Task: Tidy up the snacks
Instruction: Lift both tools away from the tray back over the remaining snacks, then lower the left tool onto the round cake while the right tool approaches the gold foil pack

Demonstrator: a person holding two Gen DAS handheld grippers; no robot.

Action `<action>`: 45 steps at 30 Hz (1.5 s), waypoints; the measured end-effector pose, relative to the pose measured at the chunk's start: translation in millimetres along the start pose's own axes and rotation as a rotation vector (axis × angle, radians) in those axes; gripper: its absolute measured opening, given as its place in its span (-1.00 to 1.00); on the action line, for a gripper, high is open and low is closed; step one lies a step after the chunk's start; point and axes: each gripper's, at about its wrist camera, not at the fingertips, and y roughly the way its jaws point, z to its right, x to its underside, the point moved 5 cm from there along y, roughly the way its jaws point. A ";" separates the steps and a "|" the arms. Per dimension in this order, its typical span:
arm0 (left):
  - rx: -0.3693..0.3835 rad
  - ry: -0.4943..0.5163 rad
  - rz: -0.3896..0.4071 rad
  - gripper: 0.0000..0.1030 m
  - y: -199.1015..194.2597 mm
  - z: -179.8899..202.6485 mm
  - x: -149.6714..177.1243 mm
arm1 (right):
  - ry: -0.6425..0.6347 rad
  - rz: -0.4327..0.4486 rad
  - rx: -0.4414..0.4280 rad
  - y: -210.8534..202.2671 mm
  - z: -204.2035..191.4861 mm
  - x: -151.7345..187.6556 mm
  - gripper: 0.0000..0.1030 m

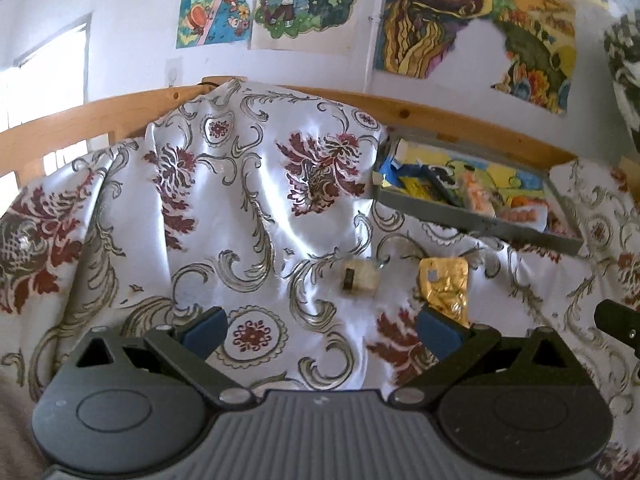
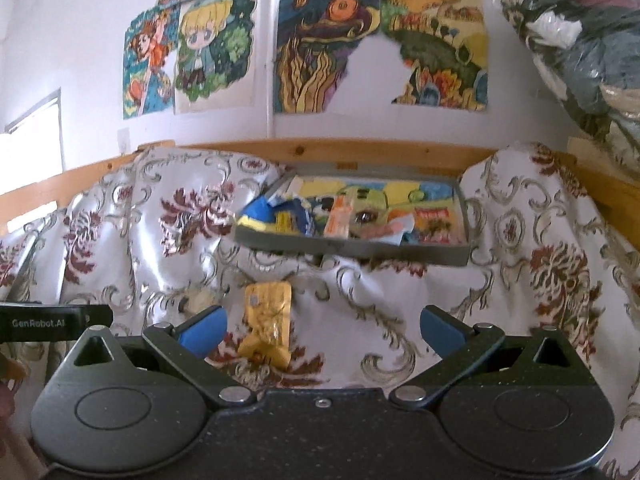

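A white cloth (image 1: 256, 208) with dark red flowers and grey scrolls covers the bed, bunched up against a wooden rail (image 1: 460, 110). Above it, colourful drawings (image 2: 224, 44) hang on the wall. The only writing that can be read is "GenRobot.AI" on the black body of the left hand-held gripper (image 2: 56, 323), seen only from the right wrist view.

A grey tray (image 2: 352, 246) sits tilted on the cloth near the rail, holding blue, yellow and orange snack packets over a picture base. In front of it, on the cloth, lies a crumpled gold foil packet (image 2: 267, 322); just left of it lies a small pale wrapped snack (image 1: 359, 280), clear in the left wrist view but blurred in the right.

The left hand-held gripper (image 1: 320, 334) and the right hand-held gripper (image 2: 322, 330) both have their blue-padded fingers spread apart, holding nothing.
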 end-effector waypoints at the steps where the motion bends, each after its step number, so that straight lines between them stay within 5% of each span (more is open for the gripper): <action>1: -0.003 0.010 -0.003 0.99 -0.8 0.8 0.7 | -0.001 -0.013 -0.004 0.6 -1.0 2.2 0.99; 12: -0.041 0.039 -0.132 0.99 11.9 1.0 11.1 | -0.016 -0.161 -0.020 18.4 -8.5 20.4 0.99; 30: -0.004 0.058 -0.337 0.99 45.0 1.8 14.7 | -0.012 -0.245 -0.042 45.4 -12.4 26.8 0.99; 45: -0.015 0.226 -0.266 0.99 88.7 6.2 -17.8 | -0.066 -0.244 -0.062 93.5 -17.0 16.7 0.99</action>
